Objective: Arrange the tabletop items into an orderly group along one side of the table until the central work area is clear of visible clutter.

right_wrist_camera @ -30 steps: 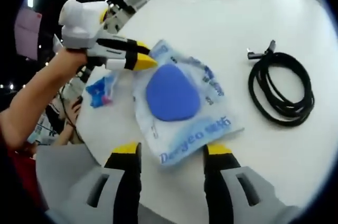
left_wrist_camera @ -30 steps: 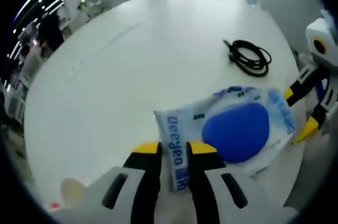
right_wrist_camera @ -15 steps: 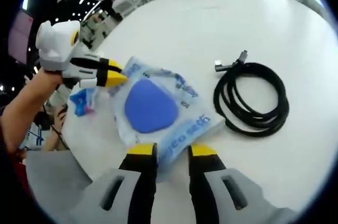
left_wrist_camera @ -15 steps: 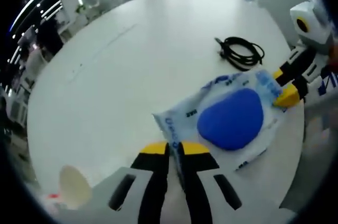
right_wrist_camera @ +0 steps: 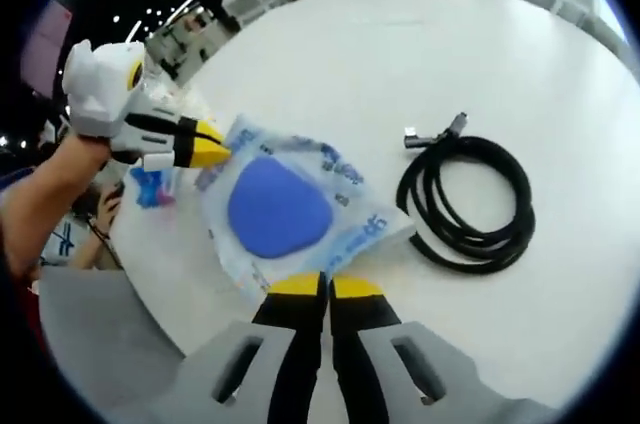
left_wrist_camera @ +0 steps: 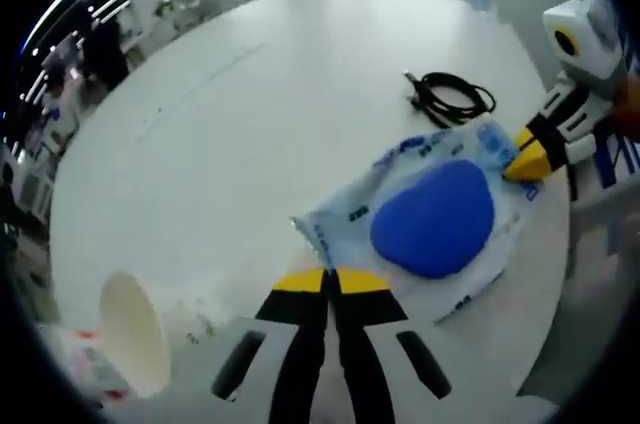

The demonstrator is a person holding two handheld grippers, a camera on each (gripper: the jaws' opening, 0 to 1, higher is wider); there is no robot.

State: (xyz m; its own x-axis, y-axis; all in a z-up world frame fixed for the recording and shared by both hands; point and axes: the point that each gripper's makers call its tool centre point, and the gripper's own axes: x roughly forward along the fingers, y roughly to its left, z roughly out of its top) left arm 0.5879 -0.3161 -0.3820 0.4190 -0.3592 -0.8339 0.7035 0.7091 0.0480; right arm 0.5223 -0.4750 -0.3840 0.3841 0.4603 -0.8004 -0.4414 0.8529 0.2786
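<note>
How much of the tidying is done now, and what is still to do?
Done: little. In hand: both grippers, left and right, have jaws shut on opposite edges of the packet. Left: the packet and the cable still lie on the open table; a cup lies near its edge.

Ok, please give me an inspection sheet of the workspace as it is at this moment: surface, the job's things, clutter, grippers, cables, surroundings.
Surface: white round table, mostly bare.
Job's things: clear packet with blue print holding a blue rounded object, lying flat near the table's edge; coiled black cable beside it, apart from it.
Clutter: white paper cup on its side near the edge; small blue item by the packet, too blurred to identify.
Grippers: left gripper and right gripper, jaws closed on opposite edges of the packet.
Cables: only the coiled cable; its plug end is free.
Surroundings: a hall with ceiling lights and other tables; a person's forearm.
</note>
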